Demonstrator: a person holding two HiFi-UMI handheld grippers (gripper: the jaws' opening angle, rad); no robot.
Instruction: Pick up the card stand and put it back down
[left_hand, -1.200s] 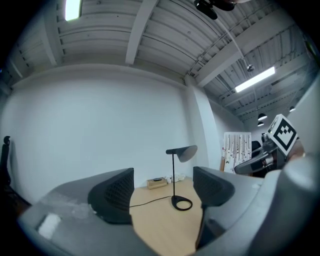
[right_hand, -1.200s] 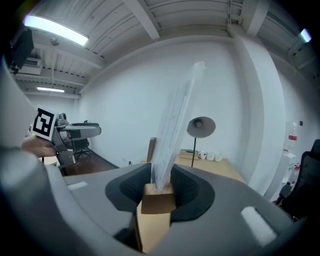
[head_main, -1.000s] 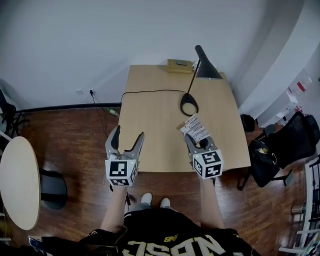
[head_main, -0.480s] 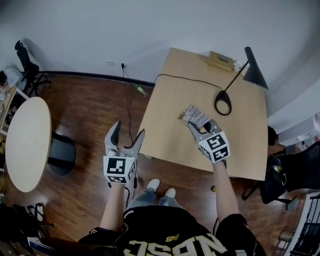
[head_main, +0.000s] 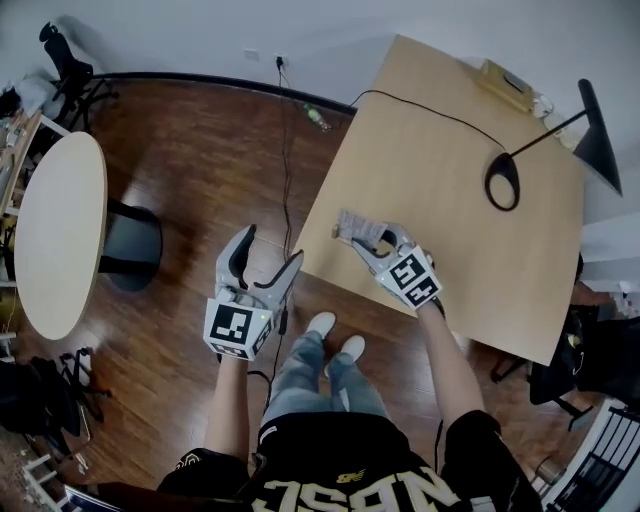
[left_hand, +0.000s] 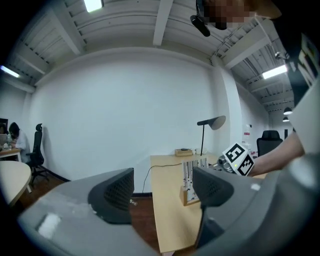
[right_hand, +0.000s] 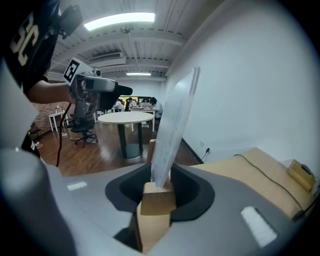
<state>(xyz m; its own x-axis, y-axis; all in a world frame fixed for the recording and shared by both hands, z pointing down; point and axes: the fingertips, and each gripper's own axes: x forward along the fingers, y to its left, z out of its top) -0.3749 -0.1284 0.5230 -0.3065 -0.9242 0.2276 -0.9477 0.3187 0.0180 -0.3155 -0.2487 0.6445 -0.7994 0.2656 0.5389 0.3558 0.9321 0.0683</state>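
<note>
The card stand (head_main: 353, 226) is a small wooden block with a striped white card upright in its slot. My right gripper (head_main: 372, 243) is shut on the block near the table's (head_main: 450, 150) front left corner. In the right gripper view, the block (right_hand: 157, 199) is pinched between the jaws and the card (right_hand: 173, 132) rises from it. The left gripper view shows the stand (left_hand: 191, 180) low over the table edge; whether it touches the top I cannot tell. My left gripper (head_main: 268, 248) is open and empty above the wooden floor, left of the table.
A black desk lamp (head_main: 503, 180) with its cable and a small box (head_main: 508, 82) stand on the far part of the table. A round table (head_main: 60, 235) and office chairs (head_main: 65, 50) are at the left. A cable (head_main: 285, 150) runs across the floor.
My right gripper has carried the stand down and leftward, to the table's near left corner. My left gripper has sunk and sits left of the table, over the floor. The head view has swung left.
</note>
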